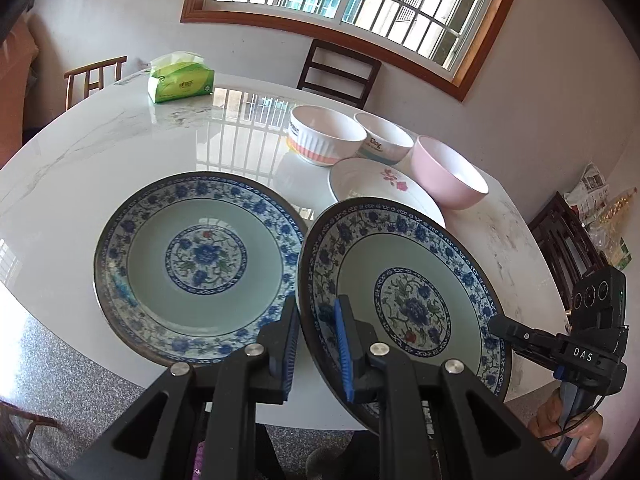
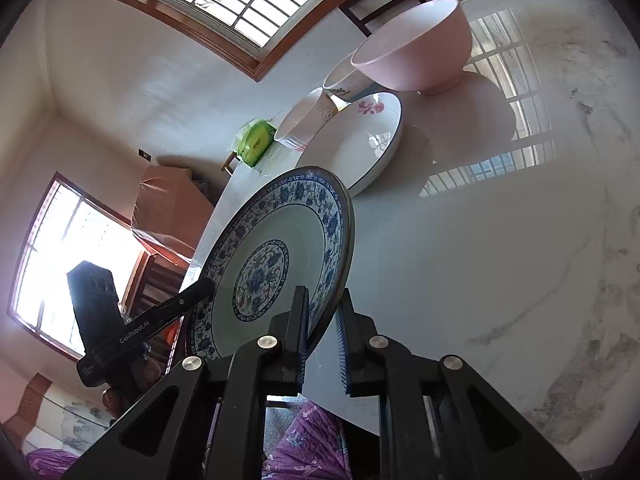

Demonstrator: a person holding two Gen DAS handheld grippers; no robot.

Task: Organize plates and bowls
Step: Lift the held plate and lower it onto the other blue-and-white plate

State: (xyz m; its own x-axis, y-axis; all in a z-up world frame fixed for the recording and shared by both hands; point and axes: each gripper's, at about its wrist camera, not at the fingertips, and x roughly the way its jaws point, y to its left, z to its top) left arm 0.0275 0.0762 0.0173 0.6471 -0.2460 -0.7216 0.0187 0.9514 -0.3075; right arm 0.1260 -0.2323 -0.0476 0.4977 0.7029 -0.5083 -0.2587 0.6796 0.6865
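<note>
Both tongs grip lifted blue plate; 2nd blue plate alongside, bowls behind.

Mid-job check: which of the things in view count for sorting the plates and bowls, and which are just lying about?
Part of the job:
- lifted blue plate, pinched at its rim by both the left gripper and the right gripper
- flat blue plate
- white flowered plate
- pink bowl
- ribbed bowl
- lettered bowl

Lying about:
- tissue pack
- chair

Left gripper and right gripper both clamped.
</note>
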